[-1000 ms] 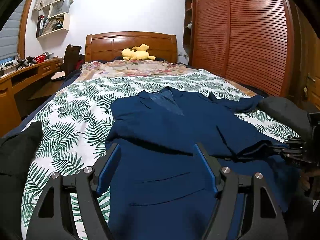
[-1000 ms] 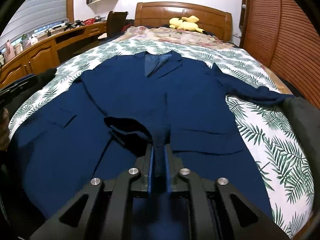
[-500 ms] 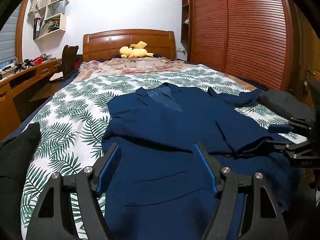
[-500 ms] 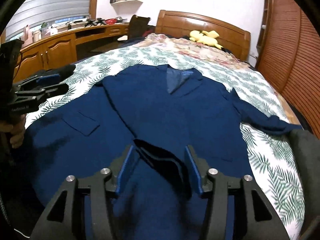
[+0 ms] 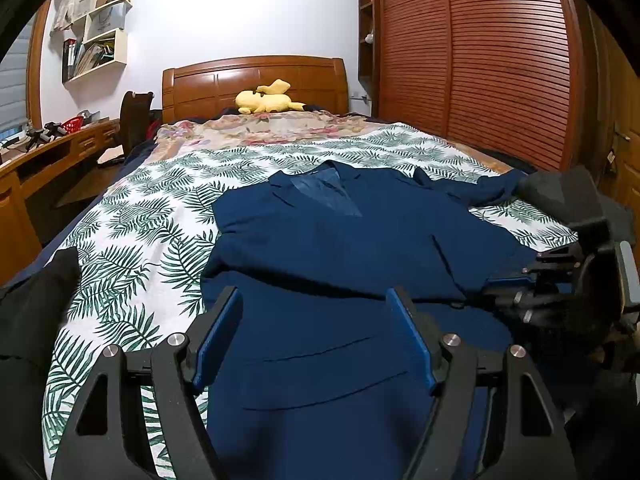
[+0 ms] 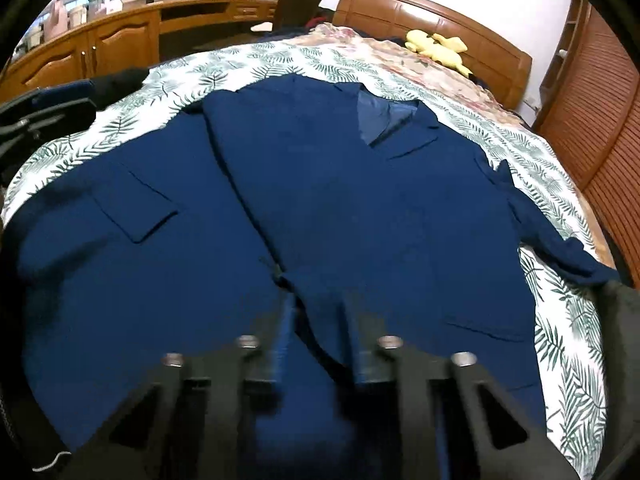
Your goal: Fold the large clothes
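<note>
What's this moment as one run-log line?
left tongs: open, above blue jacket | right tongs: just closed on its sleeve end

Navy blazer (image 6: 320,200) lies face-up, spread across frame centre, collar toward top, one sleeve folded over its front.

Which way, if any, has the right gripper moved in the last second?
Yes: in the left wrist view the right gripper has slid left, away from the grey bundle, its jaws just closing on the jacket sleeve.
</note>
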`<state>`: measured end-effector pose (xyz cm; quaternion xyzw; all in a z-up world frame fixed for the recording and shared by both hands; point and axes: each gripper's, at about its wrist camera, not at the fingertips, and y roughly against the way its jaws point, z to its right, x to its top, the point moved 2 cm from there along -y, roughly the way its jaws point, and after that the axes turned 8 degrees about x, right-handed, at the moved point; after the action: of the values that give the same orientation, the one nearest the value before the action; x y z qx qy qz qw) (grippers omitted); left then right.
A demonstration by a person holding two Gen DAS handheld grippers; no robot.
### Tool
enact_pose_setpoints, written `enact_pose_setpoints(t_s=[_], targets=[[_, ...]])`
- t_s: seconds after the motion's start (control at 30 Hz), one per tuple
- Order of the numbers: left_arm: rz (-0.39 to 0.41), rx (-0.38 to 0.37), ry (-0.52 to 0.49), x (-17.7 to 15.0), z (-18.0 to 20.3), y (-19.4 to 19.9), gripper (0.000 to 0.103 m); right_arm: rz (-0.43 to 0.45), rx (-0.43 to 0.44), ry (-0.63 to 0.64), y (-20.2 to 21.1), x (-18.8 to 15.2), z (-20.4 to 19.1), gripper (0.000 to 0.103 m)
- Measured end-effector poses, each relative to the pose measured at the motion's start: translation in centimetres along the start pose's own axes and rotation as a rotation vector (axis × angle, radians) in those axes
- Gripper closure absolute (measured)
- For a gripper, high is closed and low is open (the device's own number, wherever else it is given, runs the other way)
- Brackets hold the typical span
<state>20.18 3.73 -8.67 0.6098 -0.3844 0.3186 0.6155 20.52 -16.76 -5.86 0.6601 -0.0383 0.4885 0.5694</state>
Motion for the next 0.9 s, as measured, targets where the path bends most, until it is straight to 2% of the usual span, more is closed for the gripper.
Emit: enact_pose_setpoints(t_s=[0.1,0.23,0.43,0.53,0.67,0.73,0.9], targets=[[0.004,-0.007,-0.004,0.1,0.3,-0.1,0.028,0.079,-0.011,-0.05,2.2,0.2,1.5,0.096],[0.023,-0.014,-0.011,0.4,1.1,-0.1,0.028,0.135,-0.09,-0.102,4.4,-0.4,4.5,0.096],[0.046,-0.028,-0.019,0.7,2.7,-0.1,0.028,0.129,-0.165,-0.221,5.0,-1.7,9.4,0.096],[0.051,-0.04,-0.017,0.8,3.4,-0.3,0.028,0.137,-0.185,-0.256,5.1,-2.0,10.5,0.096],[0.042,-0.055,-0.014,1.0,4.4,-0.9,0.028,0.135,-0.191,-0.239,5.0,-1.6,10.6,0.092],[0.039,-0.059,-0.014,1.1,4.9,-1.2,0.028,0.132,-0.175,-0.22,4.4,-1.4,10.2,0.089],[0.028,-0.071,0.001,1.2,5.6,-2.0,0.027,0.096,-0.102,-0.195,2.9,-1.7,10.4,0.065]])
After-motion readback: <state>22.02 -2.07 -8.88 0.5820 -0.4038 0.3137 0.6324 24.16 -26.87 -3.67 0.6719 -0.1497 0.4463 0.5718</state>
